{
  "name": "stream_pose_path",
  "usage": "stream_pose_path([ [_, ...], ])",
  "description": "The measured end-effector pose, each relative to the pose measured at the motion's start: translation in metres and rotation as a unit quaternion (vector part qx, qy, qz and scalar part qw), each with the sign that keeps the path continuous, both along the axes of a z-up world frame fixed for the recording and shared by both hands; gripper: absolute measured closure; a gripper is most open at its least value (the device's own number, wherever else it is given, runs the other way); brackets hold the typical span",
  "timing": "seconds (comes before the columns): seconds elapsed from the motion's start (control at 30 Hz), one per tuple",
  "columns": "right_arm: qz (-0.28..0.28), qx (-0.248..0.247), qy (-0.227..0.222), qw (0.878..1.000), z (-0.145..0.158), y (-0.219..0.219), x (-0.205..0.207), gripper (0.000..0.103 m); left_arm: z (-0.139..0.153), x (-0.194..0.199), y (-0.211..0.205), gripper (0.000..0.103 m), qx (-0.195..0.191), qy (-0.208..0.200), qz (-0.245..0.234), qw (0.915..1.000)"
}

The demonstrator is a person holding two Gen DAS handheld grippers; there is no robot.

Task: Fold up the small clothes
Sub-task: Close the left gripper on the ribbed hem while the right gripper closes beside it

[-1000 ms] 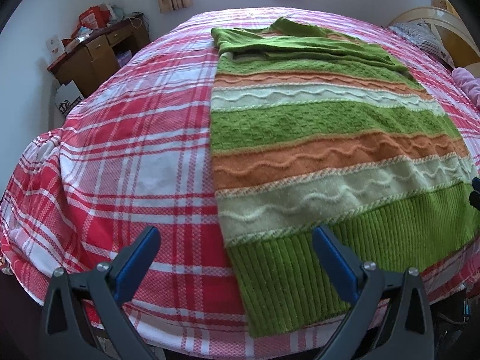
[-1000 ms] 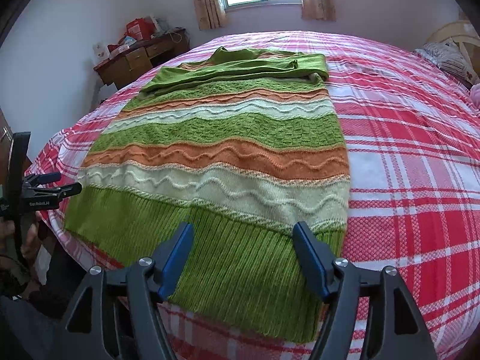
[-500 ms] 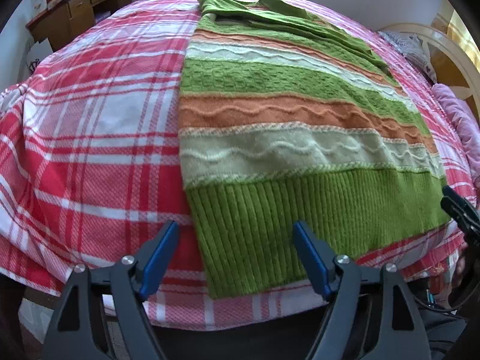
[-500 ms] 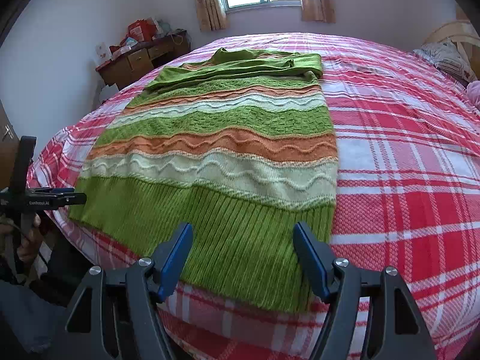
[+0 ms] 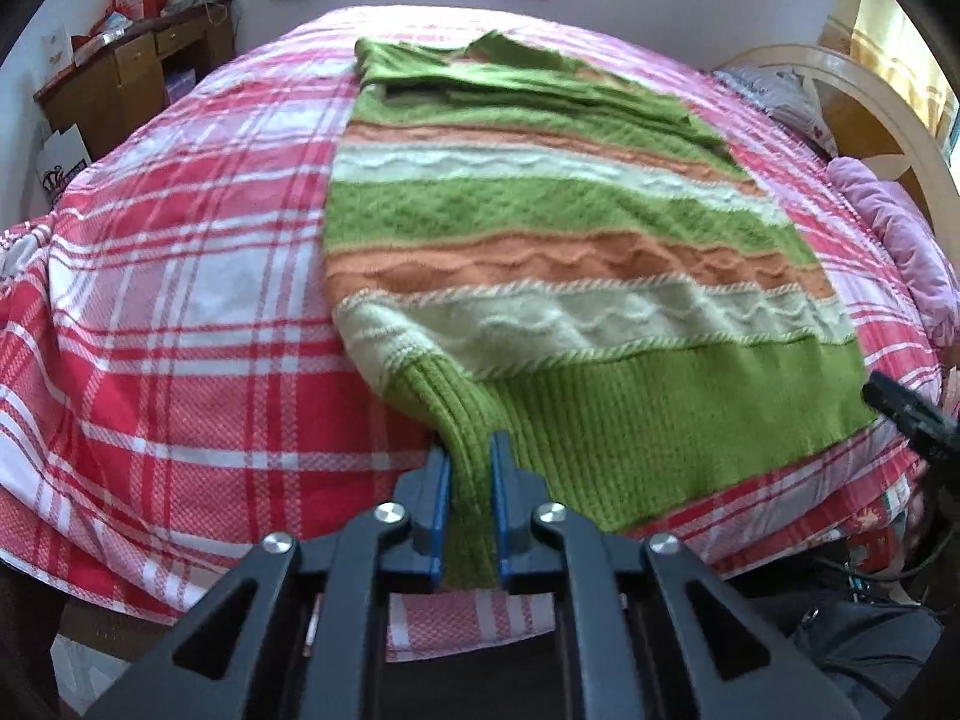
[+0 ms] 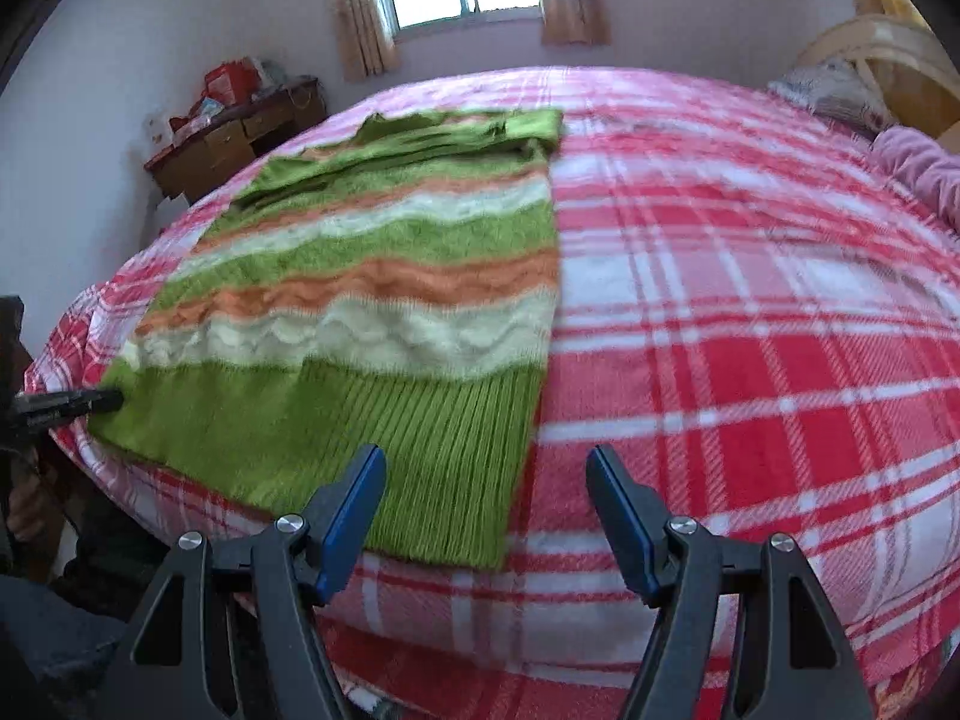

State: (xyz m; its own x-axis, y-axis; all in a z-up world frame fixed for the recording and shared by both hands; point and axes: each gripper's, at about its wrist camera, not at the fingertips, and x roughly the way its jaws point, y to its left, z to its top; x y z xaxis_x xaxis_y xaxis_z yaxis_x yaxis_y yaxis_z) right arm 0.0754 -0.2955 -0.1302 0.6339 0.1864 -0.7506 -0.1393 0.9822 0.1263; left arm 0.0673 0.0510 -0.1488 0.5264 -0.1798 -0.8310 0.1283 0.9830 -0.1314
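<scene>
Bed (image 5: 180, 324), red-and-white plaid cover, fills both views. Striped sweater (image 5: 540, 252) in green, orange and cream lies flat on it, ribbed hem toward the near edge, folded sleeves at the far end. Wooden desk (image 5: 138, 78) with clutter stands by the far wall. Left gripper (image 5: 468, 468): jaws closing, pinching the hem's near corner, which is bunched and lifted. Right gripper (image 6: 486, 510): jaws spread, nothing gripped, over the hem's other corner.

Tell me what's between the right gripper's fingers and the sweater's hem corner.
Nothing but bare plaid bedspread. In the right wrist view, the open right gripper hangs just short of the sweater, its near corner showing between the fingers.
</scene>
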Motion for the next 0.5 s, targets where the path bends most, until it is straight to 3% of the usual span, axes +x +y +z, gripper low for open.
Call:
stream_pose_path([
  [0.03,0.006,0.002,-0.001,1.0,-0.001,0.002,-0.002,0.034,0.001,0.0,0.0,0.09,0.001,-0.004,-0.001,1.0],
  [0.1,0.02,0.014,0.004,1.0,-0.002,0.005,-0.003,0.047,-0.002,0.004,0.002,0.09,0.004,-0.001,0.001,1.0],
  [0.27,0.021,0.053,0.012,0.998,-0.007,-0.003,-0.002,0.055,-0.02,0.013,0.004,0.081,0.0,0.027,0.018,0.9995],
  [0.33,0.016,0.083,0.017,0.996,-0.008,-0.012,0.0,0.059,-0.019,0.014,0.006,0.063,-0.005,0.026,0.023,0.9994],
  [0.4,0.011,0.091,0.021,0.996,-0.01,-0.016,0.001,0.077,-0.02,0.013,0.005,0.056,-0.011,0.029,0.021,0.9993],
  [0.47,0.014,0.096,0.027,0.995,-0.012,-0.018,0.001,0.091,-0.021,0.011,0.003,0.068,-0.001,0.027,0.015,0.9995],
  [0.5,0.018,0.107,0.03,0.994,-0.012,-0.02,0.001,0.095,-0.02,0.01,0.002,0.092,0.006,0.024,0.011,0.9996],
])
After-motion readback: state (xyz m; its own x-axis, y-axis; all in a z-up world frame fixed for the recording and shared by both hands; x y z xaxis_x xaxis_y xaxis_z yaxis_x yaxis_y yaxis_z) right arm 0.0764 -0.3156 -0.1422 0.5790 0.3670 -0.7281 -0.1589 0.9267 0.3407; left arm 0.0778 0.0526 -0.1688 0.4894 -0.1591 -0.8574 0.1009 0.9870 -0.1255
